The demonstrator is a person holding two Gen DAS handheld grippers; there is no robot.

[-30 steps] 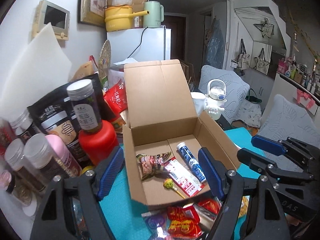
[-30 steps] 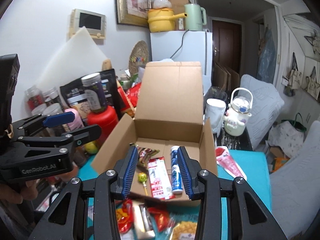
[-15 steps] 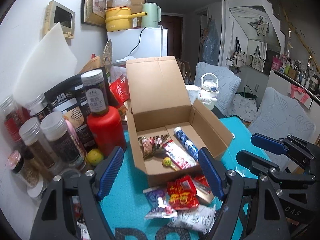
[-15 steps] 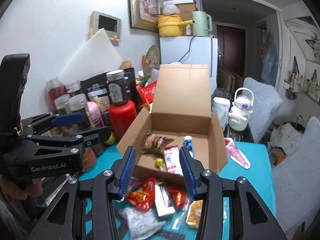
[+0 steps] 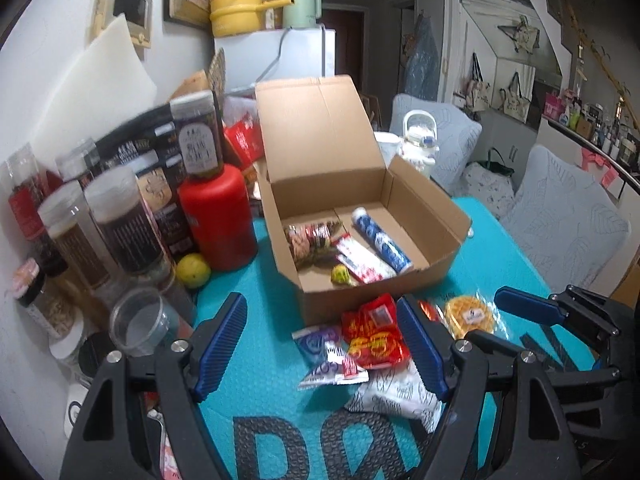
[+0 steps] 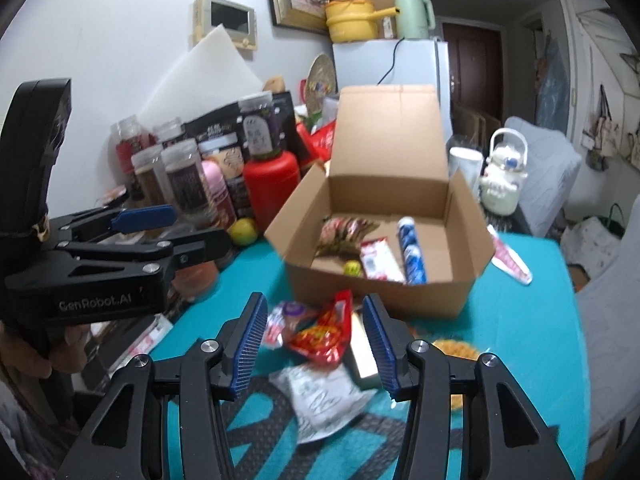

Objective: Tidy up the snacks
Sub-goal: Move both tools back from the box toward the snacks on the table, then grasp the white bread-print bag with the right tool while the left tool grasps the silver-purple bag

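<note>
Right hand-held gripper (image 6: pixel 316 344), jaws just widening and empty, hovers above the red snack packet (image 6: pixel 326 334) ahead; crowded wrappers risk a double pickup.

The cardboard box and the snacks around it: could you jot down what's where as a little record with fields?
Box: cardboard box, lid up, on the teal mat
Inside box: blue-and-white tube, red-and-white packet, yellow-green lollipop, patterned wrapper
In front of box: red snack packet, white pouch, purple packet, round waffle
Left hand-held gripper: open, empty
Right hand-held gripper: open, jaws just widening, over the red snack packet
</note>
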